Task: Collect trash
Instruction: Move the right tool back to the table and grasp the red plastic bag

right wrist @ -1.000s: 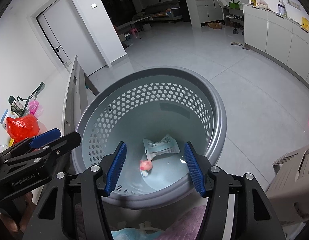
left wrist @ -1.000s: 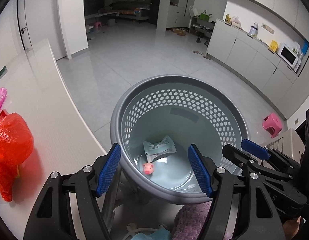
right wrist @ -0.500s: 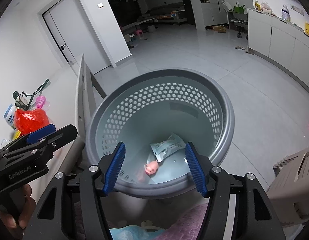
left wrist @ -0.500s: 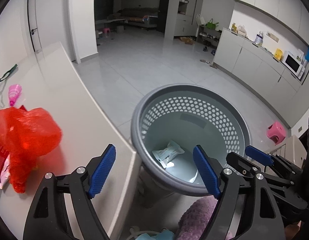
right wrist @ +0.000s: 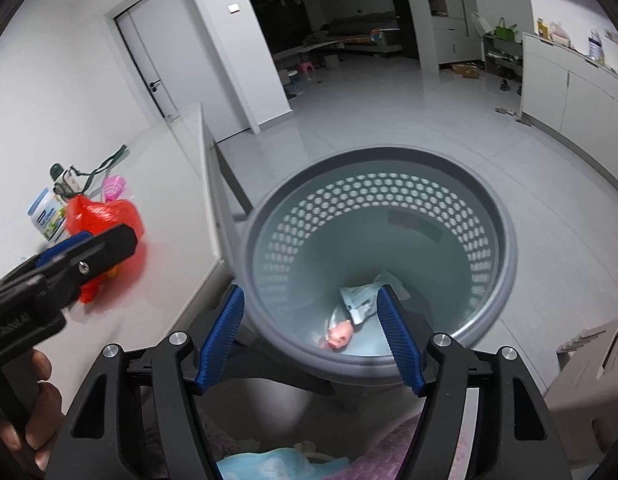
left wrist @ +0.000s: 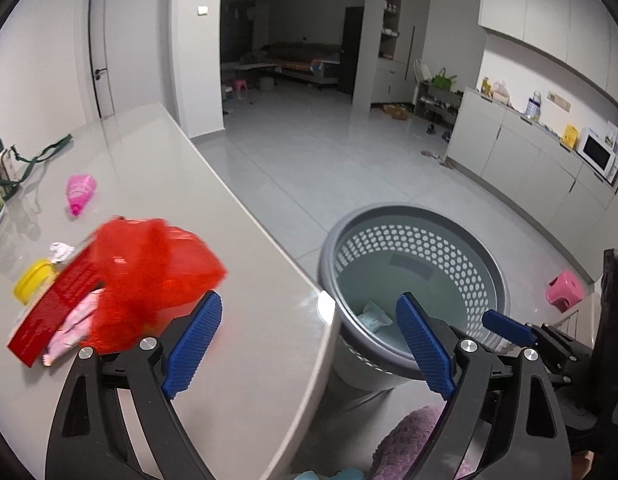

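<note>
1. My left gripper [left wrist: 307, 346] has its jaws wide apart with nothing between them; it hangs over the corner of the table [left wrist: 237, 360], one blue pad above the tabletop and the other above the basket's rim.
2. My right gripper [right wrist: 309, 336] also has its jaws spread apart and empty, poised over the near rim of the grey perforated basket [right wrist: 505, 264], which stands on the floor just beside the table edge.
3. Inside the basket lie a crumpled white wrapper [right wrist: 359, 298] and a small pink pig toy [right wrist: 341, 334], both on the bottom, close to each other.
4. On the table just ahead of my left pad sits a red plastic bag [left wrist: 149, 276], blurred, with a flat red packet [left wrist: 55, 308] and a pale pink scrap [left wrist: 71, 330] against its near side.
5. Beside the bag, further left, are a yellow lid [left wrist: 33, 286] and a bit of white crumpled paper [left wrist: 61, 250].
6. Further back on the table lie a pink shuttlecock [left wrist: 81, 192] and a bottle with a green strap [left wrist: 5, 164].
7. A pink stool [left wrist: 565, 290] stands on the floor past the basket.
</note>
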